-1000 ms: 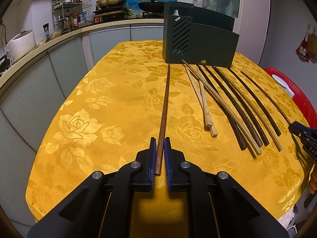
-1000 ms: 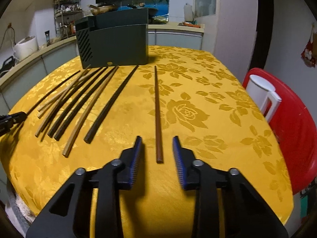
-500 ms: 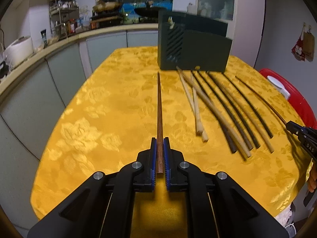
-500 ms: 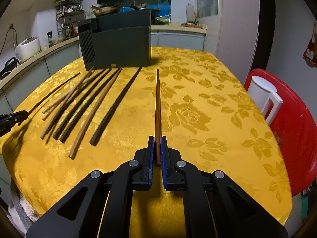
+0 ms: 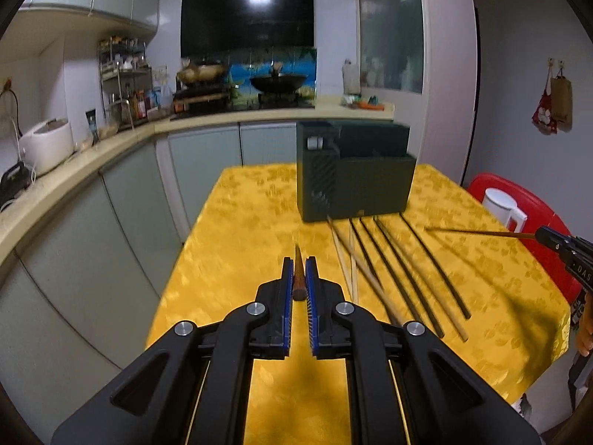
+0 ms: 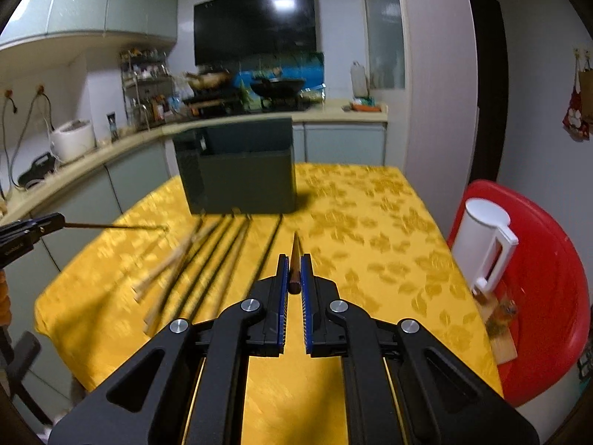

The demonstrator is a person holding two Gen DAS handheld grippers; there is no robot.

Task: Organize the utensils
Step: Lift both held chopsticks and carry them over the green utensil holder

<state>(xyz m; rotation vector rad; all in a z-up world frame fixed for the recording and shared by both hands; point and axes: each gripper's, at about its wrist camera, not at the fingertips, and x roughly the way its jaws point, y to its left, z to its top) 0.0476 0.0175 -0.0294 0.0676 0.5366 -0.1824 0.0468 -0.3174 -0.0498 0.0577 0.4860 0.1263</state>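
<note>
My left gripper (image 5: 298, 265) is shut on a brown chopstick (image 5: 297, 278), held in the air and pointing at the dark green utensil holder (image 5: 355, 178). My right gripper (image 6: 294, 262) is shut on another brown chopstick (image 6: 295, 269), also lifted off the table. Each gripper shows in the other's view with its stick: the right one (image 5: 545, 235) at the right edge, the left one (image 6: 55, 220) at the left edge. Several chopsticks (image 5: 393, 270) lie side by side on the yellow tablecloth in front of the holder; they also show in the right wrist view (image 6: 207, 259).
The yellow table (image 5: 259, 222) stands next to a kitchen counter (image 5: 74, 170) on the left. A red stool (image 6: 537, 278) with a white jug (image 6: 481, 244) stands at the table's right side. The holder (image 6: 241, 174) stands at the table's far end.
Both grippers have risen from the table, each lifting its brown chopstick. One second ago the right gripper was open around its stick; it has since shut on it.
</note>
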